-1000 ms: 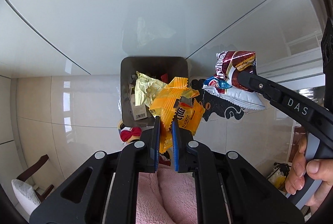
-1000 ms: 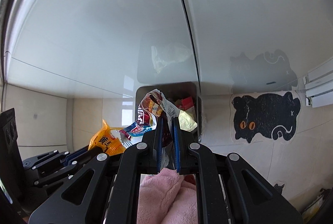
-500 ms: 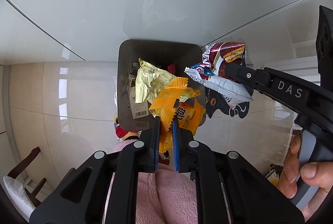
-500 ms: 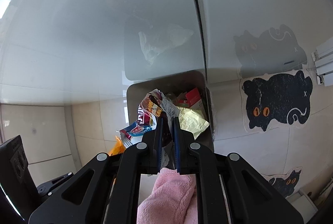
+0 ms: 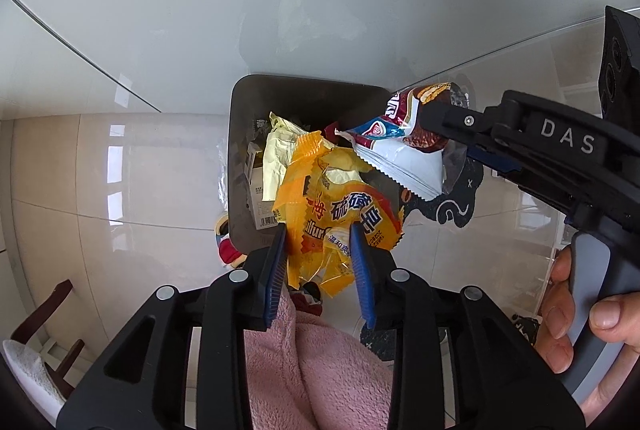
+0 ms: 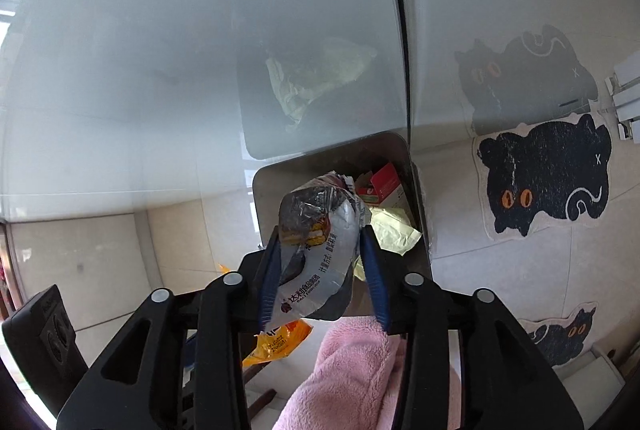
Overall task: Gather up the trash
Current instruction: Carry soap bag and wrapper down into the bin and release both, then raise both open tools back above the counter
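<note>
Hovering above the dark trash bin (image 5: 256,98), both tongs had spread their jaws: the left tongs (image 5: 320,254) released the orange wrapper (image 5: 340,214), the right tongs (image 6: 324,270) the silver snack bag (image 6: 320,250). Neither piece had yet dropped among the trash inside, so the collecting seemed nearly done.

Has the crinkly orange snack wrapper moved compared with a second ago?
Yes. The orange snack wrapper now hangs over the dark trash bin instead of its near edge, between the opened fingers of the left gripper.
</note>
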Tool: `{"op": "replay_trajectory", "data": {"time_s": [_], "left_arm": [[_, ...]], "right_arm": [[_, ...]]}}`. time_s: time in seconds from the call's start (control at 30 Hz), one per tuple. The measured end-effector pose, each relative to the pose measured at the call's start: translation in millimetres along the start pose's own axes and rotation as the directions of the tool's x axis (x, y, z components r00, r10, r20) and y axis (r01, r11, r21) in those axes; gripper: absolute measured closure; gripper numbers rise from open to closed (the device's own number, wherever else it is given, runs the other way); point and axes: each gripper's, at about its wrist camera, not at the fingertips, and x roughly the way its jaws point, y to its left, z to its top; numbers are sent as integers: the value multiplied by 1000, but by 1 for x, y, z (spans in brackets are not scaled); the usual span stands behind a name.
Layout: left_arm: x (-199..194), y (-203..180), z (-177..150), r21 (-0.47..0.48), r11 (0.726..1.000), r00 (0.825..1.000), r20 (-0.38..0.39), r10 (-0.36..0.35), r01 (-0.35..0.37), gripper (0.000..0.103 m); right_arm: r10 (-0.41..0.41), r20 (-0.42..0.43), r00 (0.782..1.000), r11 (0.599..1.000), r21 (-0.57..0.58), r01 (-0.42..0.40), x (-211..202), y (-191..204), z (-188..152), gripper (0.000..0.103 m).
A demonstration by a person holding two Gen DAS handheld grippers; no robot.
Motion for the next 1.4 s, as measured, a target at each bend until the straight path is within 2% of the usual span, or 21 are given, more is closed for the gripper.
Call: {"op": "replay_trajectory", "data": {"time_s": [0.03, 0.13, 0.2, 0.33, 0.43, 0.5, 0.57, 0.6, 0.77, 0.83, 1.1, 1.27, 1.4], "left_arm": [[-1, -1, 0, 3, 1000, 1000, 2, 0, 0, 73], [-2, -3, 1, 9, 1000, 1000, 3, -9, 9, 68], [-3, -2, 2, 8, 1000, 1000, 5, -13, 13, 60], [-3, -3, 3, 3, 1000, 1000, 6, -21, 21, 51], [-6, -4, 3, -1, 1000, 1000, 13, -20, 20, 35], [-9, -3, 2, -6, 1000, 999, 26, -29, 29, 19], [-12, -2, 1, -8, 999, 999, 33, -38, 38, 11], [-14, -3, 2, -8, 999, 999, 34, -40, 40, 8], [-24, -6, -1, -3, 999, 999, 26, -39, 39, 8], [-37, -9, -3, 2, 999, 998, 38, -40, 40, 8], [-123, -15, -17, 45, 999, 989, 147, -12, 6, 8], [-188, -24, -19, 94, 995, 970, 242, 10, -34, 8], [-244, -33, -11, 113, 993, 942, 336, -9, -31, 8]], "right_arm": [[-1, 3, 1000, 1000, 0, 1, 0, 0, 0, 61], [11, 0, 1000, 1000, 14, -11, 0, 2, 2, 51], [18, -1, 1000, 1000, 23, -18, -1, 2, 3, 48], [28, -2, 1000, 999, 43, -27, -3, 2, 6, 41], [27, -2, 1000, 998, 53, -27, -4, 0, 6, 28], [25, 4, 1000, 998, 60, -25, -6, -1, 6, 21], [24, 4, 1000, 997, 68, -24, -9, -3, 5, 13], [22, 7, 1000, 997, 71, -23, -11, -4, 4, 13], [19, 19, 1000, 996, 91, -21, -31, -9, 1, 5], [27, 27, 999, 994, 103, -29, -45, -12, -2, 5], [11, 75, 997, 999, 44, -14, -126, -12, -29, 4], [25, 148, 989, 1000, 8, -26, -189, -7, -39, 4], [53, 253, 966, 997, -63, -38, -251, 11, -38, 4]]}}
